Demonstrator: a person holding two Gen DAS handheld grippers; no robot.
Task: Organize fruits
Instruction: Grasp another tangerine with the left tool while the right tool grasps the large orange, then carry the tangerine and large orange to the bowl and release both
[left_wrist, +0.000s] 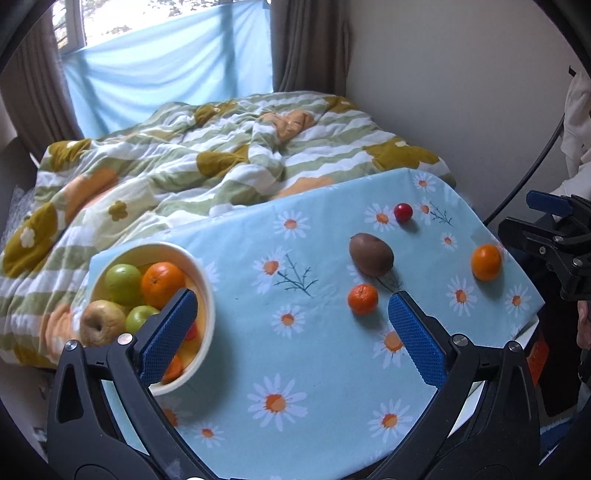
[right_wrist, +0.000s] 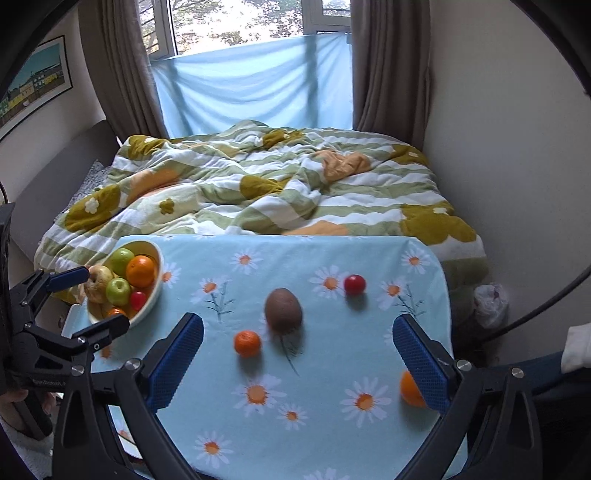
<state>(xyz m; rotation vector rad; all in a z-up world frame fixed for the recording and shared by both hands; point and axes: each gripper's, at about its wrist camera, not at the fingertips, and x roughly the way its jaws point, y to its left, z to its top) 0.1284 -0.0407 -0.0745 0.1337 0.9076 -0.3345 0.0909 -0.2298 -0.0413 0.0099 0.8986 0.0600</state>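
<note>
A daisy-print tablecloth (right_wrist: 295, 424) fills the lower frame, bearing a small orange (right_wrist: 247, 343), kiwi (right_wrist: 283, 309) and red fruit (right_wrist: 354, 284); the fruit bowl (right_wrist: 149, 301) sits left. Behind lies a bed (right_wrist: 277, 184), then a window. The left gripper (left_wrist: 291, 314) and right gripper (right_wrist: 297, 338) hover wide open, empty.

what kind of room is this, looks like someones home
Most likely a bedroom in a home. A bed with a rumpled flowered quilt fills the far side, brown curtains frame a window, and a table with a daisy tablecloth stands at the bed's foot.
</note>
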